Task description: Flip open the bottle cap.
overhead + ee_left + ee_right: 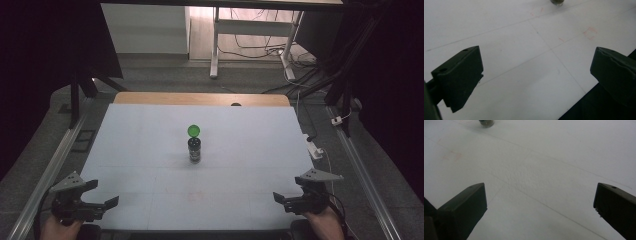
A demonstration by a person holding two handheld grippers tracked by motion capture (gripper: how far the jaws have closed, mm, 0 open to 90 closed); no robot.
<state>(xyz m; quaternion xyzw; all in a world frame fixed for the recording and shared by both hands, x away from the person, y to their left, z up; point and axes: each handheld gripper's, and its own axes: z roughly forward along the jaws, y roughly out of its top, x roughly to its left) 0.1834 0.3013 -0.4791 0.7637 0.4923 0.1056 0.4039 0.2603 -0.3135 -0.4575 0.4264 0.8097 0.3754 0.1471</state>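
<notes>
Tongs agape, empty — dark bottle upright | green cap flipped open

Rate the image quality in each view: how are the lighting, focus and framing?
High view: dim, dark surroundings, evenly lit white tabletop, and the small dark bottle with a round green cap reads clearly but softly. Left gripper view: bright tabletop, soft focus, bottle base cut off by the top edge. Right gripper view: washed-out white, near jaws blurred, bottle base again cropped.
</notes>
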